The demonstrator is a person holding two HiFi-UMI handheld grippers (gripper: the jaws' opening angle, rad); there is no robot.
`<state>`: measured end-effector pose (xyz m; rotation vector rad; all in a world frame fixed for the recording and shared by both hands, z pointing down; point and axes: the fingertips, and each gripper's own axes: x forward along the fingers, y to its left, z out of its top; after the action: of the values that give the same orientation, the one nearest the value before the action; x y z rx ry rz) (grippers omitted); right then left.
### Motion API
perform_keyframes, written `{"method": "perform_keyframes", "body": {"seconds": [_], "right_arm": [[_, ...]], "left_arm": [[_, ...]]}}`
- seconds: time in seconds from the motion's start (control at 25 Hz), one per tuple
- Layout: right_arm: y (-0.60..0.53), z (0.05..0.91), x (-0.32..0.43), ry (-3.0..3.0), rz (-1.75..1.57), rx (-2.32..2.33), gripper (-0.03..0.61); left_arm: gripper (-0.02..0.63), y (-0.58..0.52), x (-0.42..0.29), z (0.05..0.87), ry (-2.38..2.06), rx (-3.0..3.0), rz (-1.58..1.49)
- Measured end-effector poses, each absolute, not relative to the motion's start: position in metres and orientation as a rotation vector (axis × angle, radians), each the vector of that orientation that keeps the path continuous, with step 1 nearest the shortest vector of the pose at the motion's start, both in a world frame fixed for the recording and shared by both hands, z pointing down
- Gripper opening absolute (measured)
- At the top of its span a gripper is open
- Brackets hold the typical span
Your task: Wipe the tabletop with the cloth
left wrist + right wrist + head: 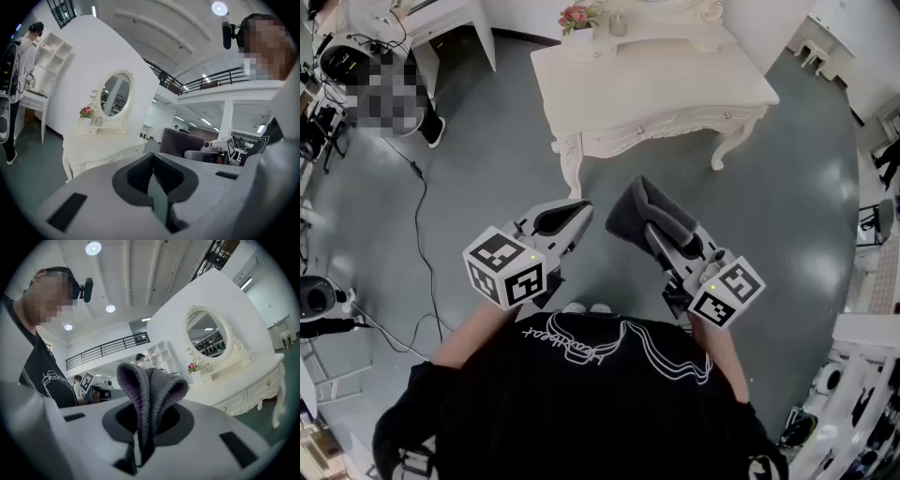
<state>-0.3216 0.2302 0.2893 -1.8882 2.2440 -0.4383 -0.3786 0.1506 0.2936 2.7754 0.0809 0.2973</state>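
Right gripper view shows fuzzy grey cloth, folded double.

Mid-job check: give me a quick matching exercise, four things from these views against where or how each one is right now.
Things
1. cloth
2. left gripper
3. flowers
4. table

Places or states
A. shut, nothing between its fingers
B. at the far edge of the tabletop
C. pinched in the right gripper, folded end sticking out
D. white, standing on the grey floor ahead of both grippers

Pairs: 1-C, 2-A, 3-B, 4-D
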Motion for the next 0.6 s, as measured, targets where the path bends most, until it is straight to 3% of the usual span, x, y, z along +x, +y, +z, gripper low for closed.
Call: {"method": "perform_keyframes", "body": {"seconds": [0.6], "right_arm": [[0.264, 0.278, -0.317, 2.274, -0.357, -1.937, 0.051]], "left_arm": [[0.005, 0.190, -0.380, 0.287, 0.082, 2.810, 0.245]]}}
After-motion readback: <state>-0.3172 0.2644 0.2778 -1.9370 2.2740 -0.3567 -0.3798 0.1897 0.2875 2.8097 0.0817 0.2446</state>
